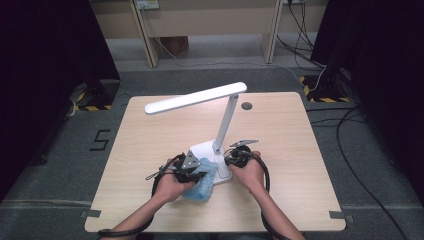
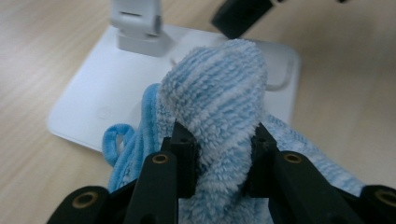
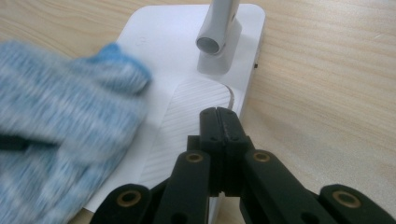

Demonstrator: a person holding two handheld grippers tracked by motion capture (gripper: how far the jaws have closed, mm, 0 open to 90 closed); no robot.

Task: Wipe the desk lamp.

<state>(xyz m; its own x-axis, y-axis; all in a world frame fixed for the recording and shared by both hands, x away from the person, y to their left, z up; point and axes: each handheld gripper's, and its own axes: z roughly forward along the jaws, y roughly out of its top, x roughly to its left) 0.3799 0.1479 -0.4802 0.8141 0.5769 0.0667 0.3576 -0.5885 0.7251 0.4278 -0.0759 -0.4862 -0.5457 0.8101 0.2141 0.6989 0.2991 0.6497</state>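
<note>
While our right claw (image 3: 219, 116) presses shut on the white square lamp base (image 3: 187, 56), our left claw (image 2: 219, 144) grips the fluffy blue-and-white striped cloth (image 2: 219, 93) just left of the post.

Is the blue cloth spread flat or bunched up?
Bunched: the blue cloth bulges up in a fold pinched in the left gripper, over the lamp base.

Blue cloth (image 3: 65, 116) motion-blurred, edge-cropped

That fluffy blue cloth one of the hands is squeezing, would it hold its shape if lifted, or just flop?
Probably flop: the blue cloth bulges and folds between the left gripper's fingers, so it looks soft. Its fuzzy pile should grip rather than slip. It likely weighs little and would drape over the lamp base.
</note>
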